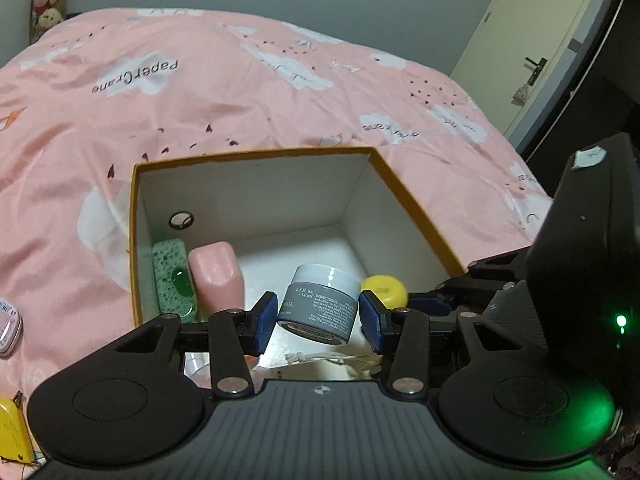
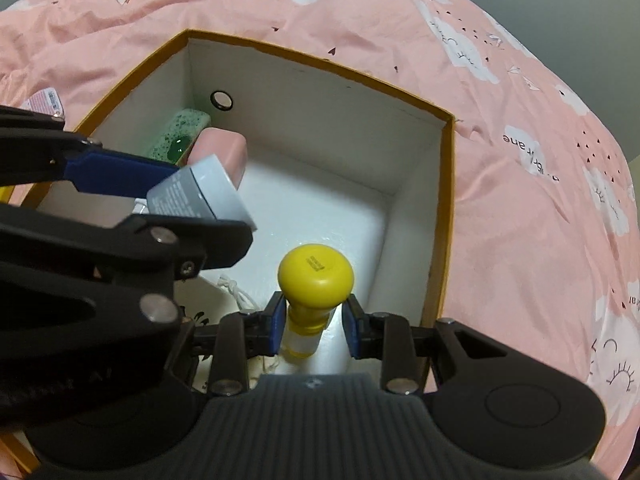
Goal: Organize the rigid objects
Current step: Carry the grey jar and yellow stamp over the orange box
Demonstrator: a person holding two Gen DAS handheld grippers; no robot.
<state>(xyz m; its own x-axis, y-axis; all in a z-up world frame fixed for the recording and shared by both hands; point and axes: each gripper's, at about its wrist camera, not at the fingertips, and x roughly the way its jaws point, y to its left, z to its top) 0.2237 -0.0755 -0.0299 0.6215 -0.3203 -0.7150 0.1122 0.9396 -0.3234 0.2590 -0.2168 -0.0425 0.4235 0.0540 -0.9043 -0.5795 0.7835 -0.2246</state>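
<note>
Left gripper [image 1: 318, 316] clamped the grey jar [image 1: 320, 304]; right gripper [image 2: 314, 328] clamped the yellow-capped bottle [image 2: 316, 276], both over the box [image 2: 448, 216].

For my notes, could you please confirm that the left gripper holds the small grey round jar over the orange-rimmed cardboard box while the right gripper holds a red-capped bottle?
Not quite: the right gripper holds a yellow-capped bottle, as the right wrist view shows. The left gripper does hold the small grey round jar over the orange-rimmed cardboard box.
</note>
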